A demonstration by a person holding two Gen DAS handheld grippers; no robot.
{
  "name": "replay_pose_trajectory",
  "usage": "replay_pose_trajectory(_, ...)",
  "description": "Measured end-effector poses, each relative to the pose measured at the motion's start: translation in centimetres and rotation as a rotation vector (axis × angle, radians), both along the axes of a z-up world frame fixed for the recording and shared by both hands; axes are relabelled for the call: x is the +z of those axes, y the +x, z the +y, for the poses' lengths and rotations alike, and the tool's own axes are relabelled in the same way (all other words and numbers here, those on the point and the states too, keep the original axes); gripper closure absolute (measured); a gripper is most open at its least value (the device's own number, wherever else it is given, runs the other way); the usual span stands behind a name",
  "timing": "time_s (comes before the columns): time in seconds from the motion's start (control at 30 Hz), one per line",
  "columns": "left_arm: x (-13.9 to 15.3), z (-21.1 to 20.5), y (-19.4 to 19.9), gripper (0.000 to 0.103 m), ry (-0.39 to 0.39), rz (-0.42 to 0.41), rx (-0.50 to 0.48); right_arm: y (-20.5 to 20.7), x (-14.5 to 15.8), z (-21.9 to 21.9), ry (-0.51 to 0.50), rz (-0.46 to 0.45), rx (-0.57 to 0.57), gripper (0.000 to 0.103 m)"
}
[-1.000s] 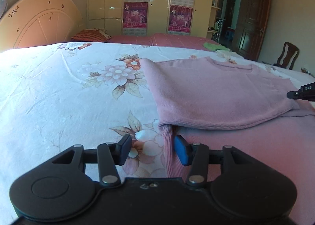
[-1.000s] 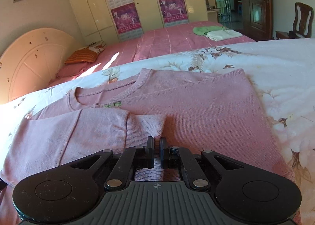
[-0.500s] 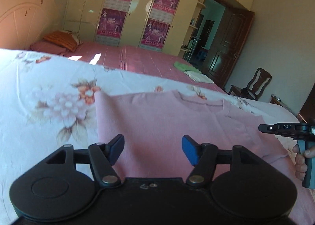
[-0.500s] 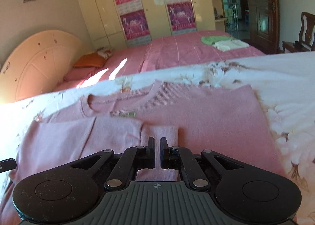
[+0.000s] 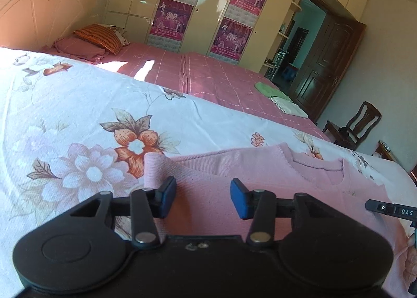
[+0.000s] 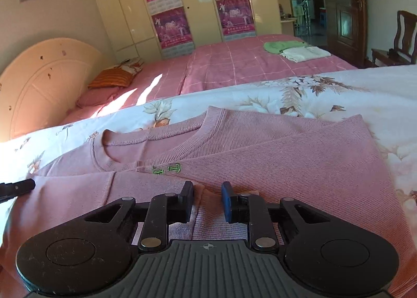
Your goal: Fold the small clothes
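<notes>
My left gripper (image 5: 203, 197) has its fingers spread wide with nothing between the blue pads (image 5: 238, 201); only the knit of the pink sweater (image 5: 260, 183) shows through the gap. The left pad sits just at the sweater's left edge, where a narrow folded strip of the fabric stands beside it. My right gripper (image 6: 207, 200) is also parted, more narrowly, its fingers hovering over a sleeve cuff (image 6: 208, 222) of the same sweater (image 6: 286, 157); the cuff lies under and between them, and I cannot tell whether the pads touch it, but they are not pinched on it.

The sweater lies flat on the floral sheet (image 6: 351, 92), neckline away from me. From my right camera its left sleeve (image 6: 78, 193) is folded across the body, ending at the cuff beneath my fingers. A small green embroidered mark (image 6: 166, 169) sits just below the collar (image 6: 156, 139). The sweater's right side is folded inward, its edge running diagonally toward the neckline.

At the sweater's left side, my right camera catches the black tip of the left gripper (image 6: 17, 186); at its right side, my left camera catches the right gripper's black body marked DAS (image 5: 393, 210).

Beyond the sweater and the floral sheet lies a pink checked bedspread (image 6: 247, 63) with a green cloth (image 6: 281, 46) and a white folded cloth (image 6: 303, 53) on it, well apart from the sweater. An orange striped pillow (image 6: 112, 78) rests near the cream headboard (image 6: 44, 81). Farther back stand wardrobes with purple posters (image 6: 169, 24), a dark wooden door (image 6: 346, 11) and a wooden chair (image 6: 398, 42).
</notes>
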State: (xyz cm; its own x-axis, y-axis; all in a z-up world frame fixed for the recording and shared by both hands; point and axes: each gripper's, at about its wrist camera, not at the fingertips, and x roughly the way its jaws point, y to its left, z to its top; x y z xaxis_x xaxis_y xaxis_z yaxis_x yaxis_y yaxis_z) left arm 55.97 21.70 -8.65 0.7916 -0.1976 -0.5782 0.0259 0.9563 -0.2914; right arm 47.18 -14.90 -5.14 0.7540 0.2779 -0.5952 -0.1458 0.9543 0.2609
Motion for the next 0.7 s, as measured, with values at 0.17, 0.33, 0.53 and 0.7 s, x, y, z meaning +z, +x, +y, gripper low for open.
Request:
replay_pose_trajectory(0.17,0.0,-1.5,0.9,0.023,0.180,0.006,0.020,0.1,1.3,4.1,0.025,-0.049,0.142,0.081)
replay_pose_trajectory(0.33,-0.7,-0.2,-0.9,0.028,0.241,0.026,0.071,0.7,-0.6,4.4,-0.070,0.006,0.063,0.081)
replay_pose_trajectory(0.53,1.4,-4.2,-7.9,0.024,0.237,-0.104,-0.040,-4.0,0.7,0.4,0.022,-0.038,0.075,0.081)
replay_pose_trajectory(0.7,-0.2,-10.3,-9.7,0.023,0.234,-0.092,-0.080,-7.5,-0.2,4.8,-0.007,-0.043,0.223,0.081)
